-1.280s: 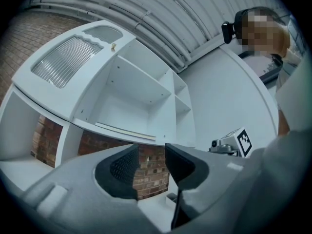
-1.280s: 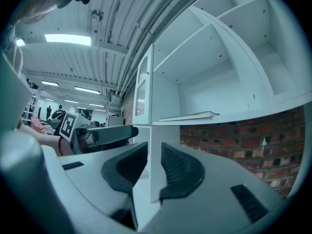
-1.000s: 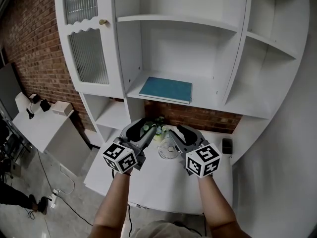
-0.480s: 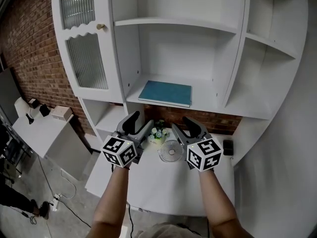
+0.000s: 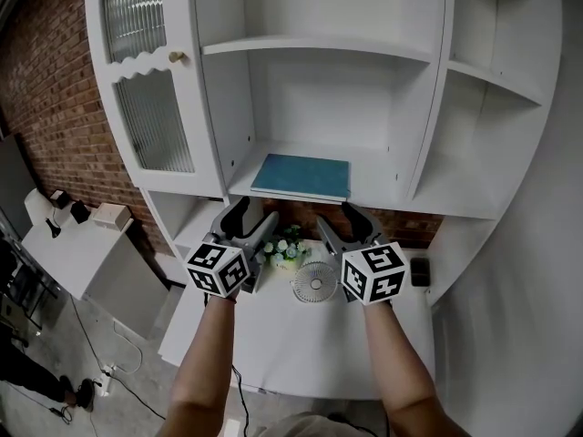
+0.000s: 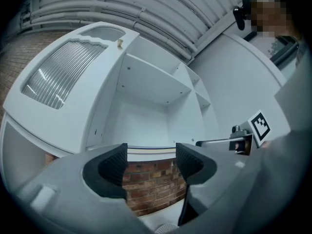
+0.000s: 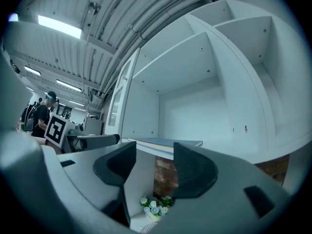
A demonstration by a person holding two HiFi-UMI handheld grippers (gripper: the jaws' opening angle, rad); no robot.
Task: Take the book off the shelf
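White shelf unit [image 5: 428, 89] ahead of and above left gripper [image 5: 253, 215] and right gripper [image 5: 339, 218]. Ribbed-glass door [image 5: 153, 130] up-left of left gripper. Brick wall [image 5: 46, 98] far left. White table [image 5: 301, 344] under both. Grey floor [image 5: 91, 362] lower left. 1 bright ceiling strip [image 7: 59, 27] up-left of right gripper.

Shelf unit [image 5: 428, 107] cut off at the top, dark object [image 5: 418, 270] on desk [image 5: 310, 340] too small to identify
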